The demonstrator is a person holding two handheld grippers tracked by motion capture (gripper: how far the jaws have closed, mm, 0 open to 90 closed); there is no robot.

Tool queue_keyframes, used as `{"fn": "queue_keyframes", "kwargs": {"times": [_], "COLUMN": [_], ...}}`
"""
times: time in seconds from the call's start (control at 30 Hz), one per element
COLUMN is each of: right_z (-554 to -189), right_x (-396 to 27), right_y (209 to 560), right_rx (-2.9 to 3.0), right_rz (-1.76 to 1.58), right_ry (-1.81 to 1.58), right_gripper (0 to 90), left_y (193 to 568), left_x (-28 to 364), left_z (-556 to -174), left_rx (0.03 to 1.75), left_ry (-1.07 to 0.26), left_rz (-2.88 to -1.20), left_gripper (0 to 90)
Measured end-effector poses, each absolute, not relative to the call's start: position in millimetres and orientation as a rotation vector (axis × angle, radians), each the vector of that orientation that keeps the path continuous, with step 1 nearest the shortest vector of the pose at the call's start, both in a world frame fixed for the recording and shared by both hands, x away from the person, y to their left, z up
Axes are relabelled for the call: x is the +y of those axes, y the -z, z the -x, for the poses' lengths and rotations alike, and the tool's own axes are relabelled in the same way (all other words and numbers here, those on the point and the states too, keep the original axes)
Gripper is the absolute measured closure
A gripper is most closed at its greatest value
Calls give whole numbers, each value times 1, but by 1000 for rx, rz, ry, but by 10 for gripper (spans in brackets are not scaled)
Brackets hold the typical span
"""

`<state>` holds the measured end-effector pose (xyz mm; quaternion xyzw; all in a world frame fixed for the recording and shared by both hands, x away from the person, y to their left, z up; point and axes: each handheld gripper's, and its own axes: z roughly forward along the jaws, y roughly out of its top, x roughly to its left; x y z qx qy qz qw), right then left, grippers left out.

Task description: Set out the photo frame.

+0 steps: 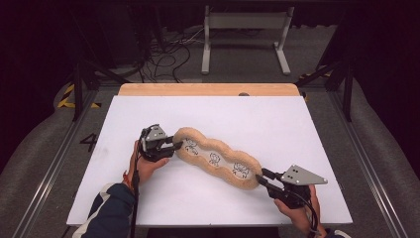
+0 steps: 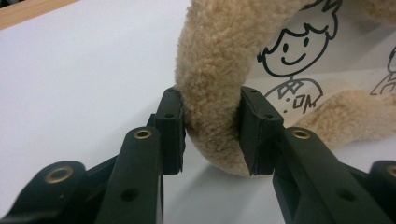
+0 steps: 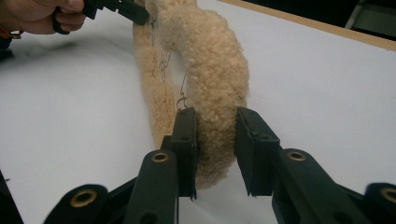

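One plush pouch (image 1: 218, 158) with three cartoon figures lies diagonally on the white table (image 1: 277, 124), between two grippers. Left gripper (image 1: 174, 146) pinches the pouch's fleece rim at its upper-left end; right gripper (image 1: 263, 177) pinches the rim at the lower-right end, pads pressed into the pile.

Left gripper (image 1: 174, 145) and right gripper (image 1: 262, 177): jaws clamped.

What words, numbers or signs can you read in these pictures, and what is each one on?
"4": painted on the floor left of the table.
"OM" or similar: small marks on the shirt of the cartoon figure printed on the clear panel of the plush-rimmed pouch; too uncertain to read firmly.
Nothing else is readable.
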<state>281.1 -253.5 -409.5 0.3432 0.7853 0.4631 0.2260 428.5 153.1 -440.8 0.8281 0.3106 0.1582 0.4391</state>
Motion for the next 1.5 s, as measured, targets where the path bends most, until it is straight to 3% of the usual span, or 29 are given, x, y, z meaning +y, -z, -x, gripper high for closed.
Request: {"fn": "queue_keyframes", "kwargs": {"times": [1.1,1.33,1.5], "right_z": [-312,-307,-307], "right_x": [-253,-259,-257], "right_y": [412,413,420], "right_rx": [2112,2097,2125], "right_rz": [-958,-1004,-1030], "right_ry": [-1221,-1245,-1234], "right_gripper": [694,667,676], "left_y": [440,437,435], "left_x": [169,174,176], "left_z": [-384,-381,-381], "left_rx": [821,796,766], "left_ry": [-388,-425,-430], "left_rz": [-2059,-2013,-2004], "left_gripper": [613,558,615]}}
